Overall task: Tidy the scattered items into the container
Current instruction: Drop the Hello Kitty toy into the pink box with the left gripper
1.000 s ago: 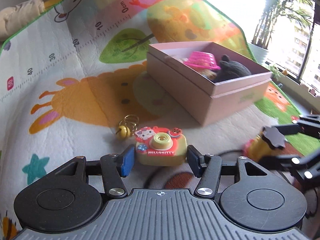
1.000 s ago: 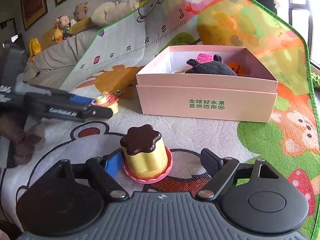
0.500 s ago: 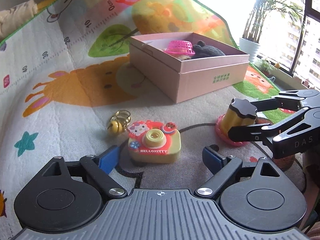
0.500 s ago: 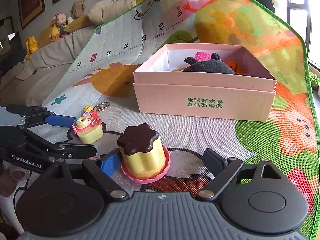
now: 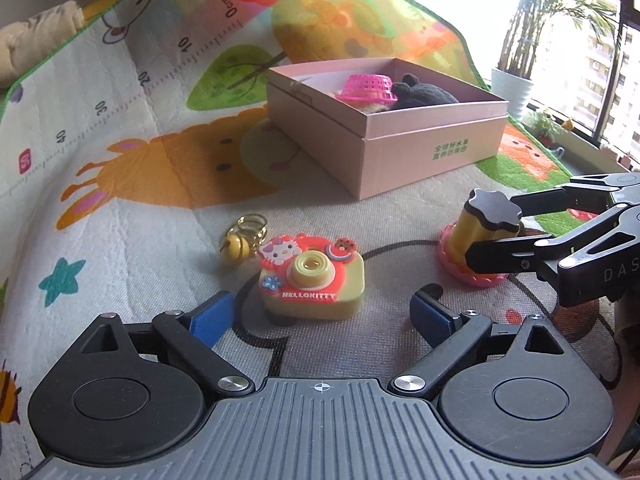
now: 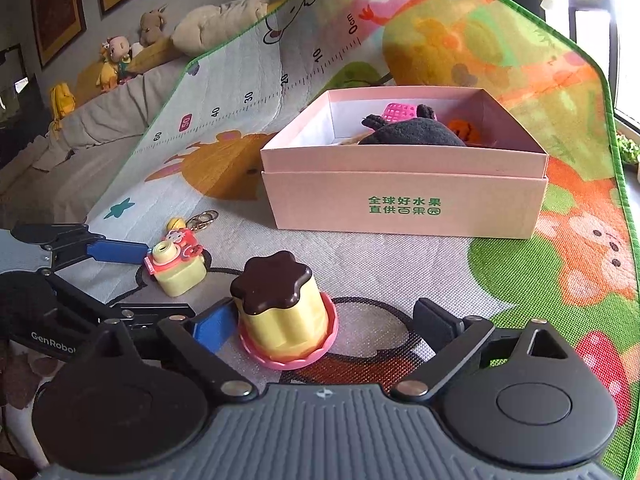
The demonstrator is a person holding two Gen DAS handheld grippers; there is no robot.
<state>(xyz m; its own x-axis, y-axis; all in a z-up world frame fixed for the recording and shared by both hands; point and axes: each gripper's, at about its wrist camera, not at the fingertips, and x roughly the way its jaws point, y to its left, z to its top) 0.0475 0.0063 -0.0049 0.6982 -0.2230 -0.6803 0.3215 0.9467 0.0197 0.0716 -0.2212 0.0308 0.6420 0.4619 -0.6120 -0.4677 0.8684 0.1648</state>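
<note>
**Both grippers spread wide around toys on the play mat**

At the far left of the left wrist view, the colourful play mat [image 5: 132,208] shows a printed ruler strip and a teal star. Next comes a small yellow bell keyring [image 5: 240,240], lying on the mat just behind and to the left of the toy camera [image 5: 312,280]. The camera, yellow and red with a cat figure on top, sits flat on the mat in front of the left gripper [image 5: 322,314]. That gripper's jaws have just been opening and now stand wide; the camera is between the blue pads [image 5: 212,318] but neither pad touches it.

Further right and farther back stands the pink box [image 5: 400,160], open at the top. Inside it are a pink basket [image 5: 366,88], upside down, and a dark plush toy [image 5: 424,94] beside it; the right wrist view also shows something orange [image 6: 460,130] behind the plush.

To the right of the camera, well apart from it, the pudding toy [image 6: 280,308] stands upright on the mat, yellow with a brown top and a pink frilled base. The right gripper [image 6: 320,326] sits around it, its jaws also just opened wide. The left pad is just beside the pudding's base, and whether it touches I cannot tell; the right pad stands clear of it. Both toys are outside the box.
</note>
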